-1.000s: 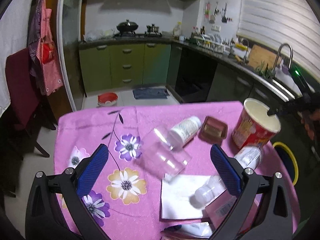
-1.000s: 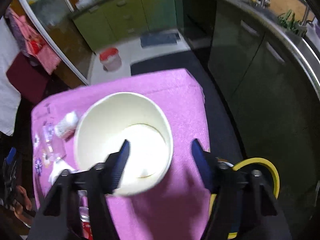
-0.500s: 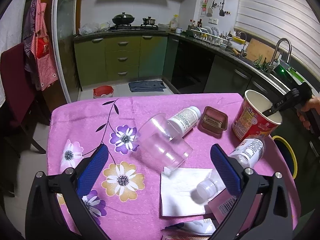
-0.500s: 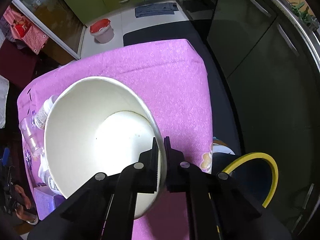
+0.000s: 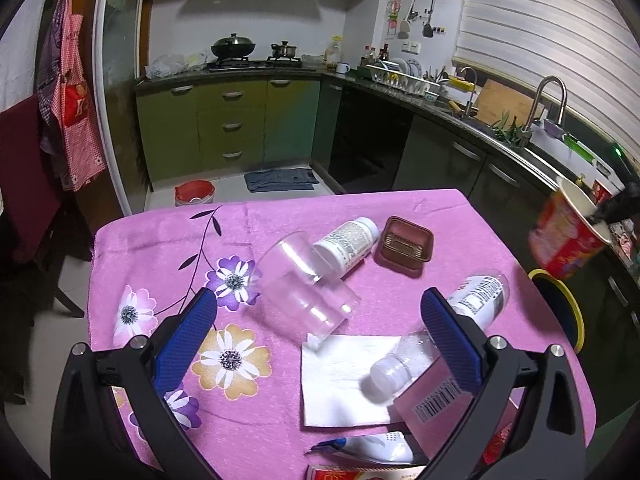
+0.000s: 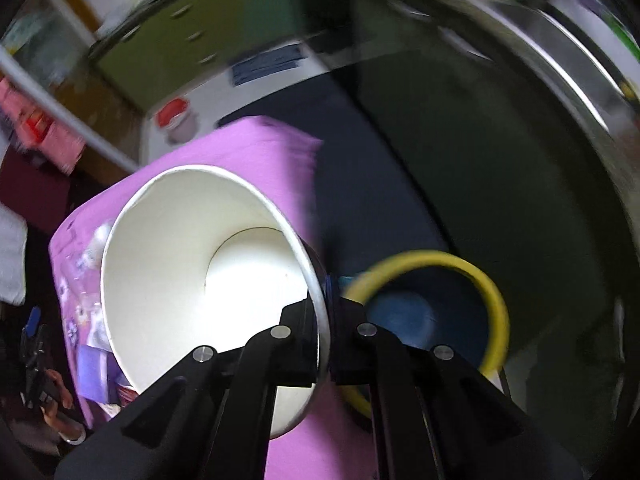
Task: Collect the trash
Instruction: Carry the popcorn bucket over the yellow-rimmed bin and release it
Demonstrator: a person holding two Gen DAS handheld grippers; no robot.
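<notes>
Your right gripper point(image 6: 326, 308) is pinching the thin rim of the paper noodle cup point(image 6: 192, 264), fingers clamped on the wall, one inside and one outside; the jaws have just been closing onto that rim. You are holding the cup tilted in the air past the edge of the counter point(image 5: 448, 216), close above the yellow-rimmed bin point(image 6: 492, 292) on the floor, so the first item looks to be mid-transfer, not yet dropped. The cup is a rigid paper cone, matte white inside, glossy red print outside. Your left gripper point(image 5: 320, 340) is hovering with its blue-padded fingers point(image 5: 188, 336) apart and nothing between them. Remaining on the pink flowered cloth: a clear plastic cup point(image 5: 300, 284) lying on its side, thin-walled and likely easy to crush; a white pill bottle point(image 5: 352, 240) touching it; a shallow brown rectangular tin point(image 5: 406, 246); a clear labelled bottle point(image 5: 476, 300) on its side; a flat white napkin point(image 5: 344, 380); and some packaging at the near edge, partly hidden. By my judgement most of the collecting is still ahead.
</notes>
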